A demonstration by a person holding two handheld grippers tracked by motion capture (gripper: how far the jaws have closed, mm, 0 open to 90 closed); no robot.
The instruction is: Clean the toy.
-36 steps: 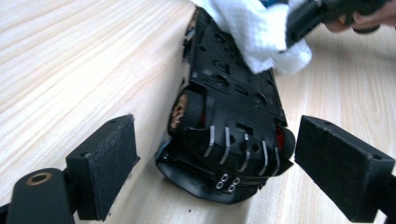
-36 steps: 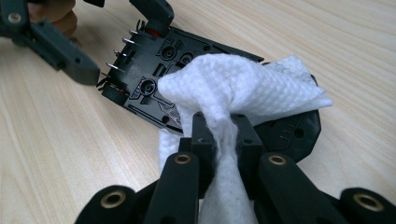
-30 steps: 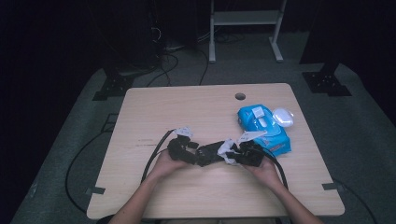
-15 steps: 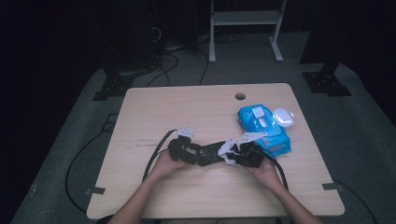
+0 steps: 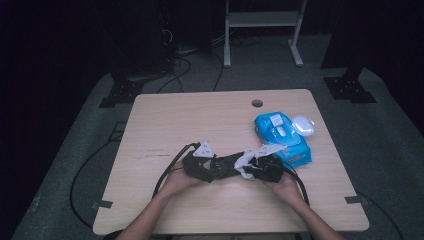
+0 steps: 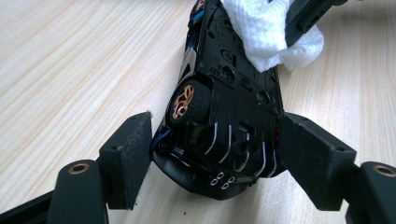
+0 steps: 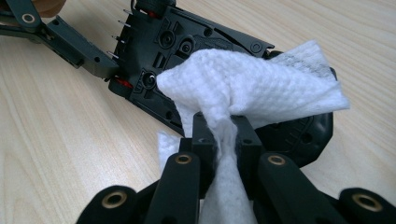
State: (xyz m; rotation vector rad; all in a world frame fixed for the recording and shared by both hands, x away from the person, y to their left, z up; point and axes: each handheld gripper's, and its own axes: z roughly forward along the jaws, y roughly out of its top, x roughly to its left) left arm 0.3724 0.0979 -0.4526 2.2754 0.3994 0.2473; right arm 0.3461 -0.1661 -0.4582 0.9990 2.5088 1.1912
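The left gripper (image 6: 215, 154) has its two jaws clamped on the rear end of a black toy car (image 6: 224, 107), one pad on each flank; the jaws have just been closing onto it. The car is turned on its side, its dark underside facing the camera, one black wheel with a copper-coloured rim (image 6: 184, 100) close to the left pad. The right gripper (image 7: 223, 135) has its jaws shut tight on a bunched white wipe (image 7: 252, 84), which fans out above the jaws and lies against the car's (image 7: 187, 51) underside. In the high view both grippers (image 5: 200, 165) (image 5: 265, 167) meet nose to nose near the table's front edge, the car (image 5: 227, 165) and the wipe (image 5: 245, 161) between them, a hand behind each.

The surface is a pale wood-grain table (image 5: 200, 120) with a round cable hole (image 5: 257, 103) near its far edge. Just beyond the right gripper lies a blue pack of wet wipes (image 5: 282, 137), its white lid (image 5: 303, 125) flipped open; the print on it is too small to read. Black cables (image 5: 170, 167) trail off the table. Around it is grey carpet (image 5: 65, 165); the room behind is dark, with a white metal frame (image 5: 262, 30) and more cables on the floor.
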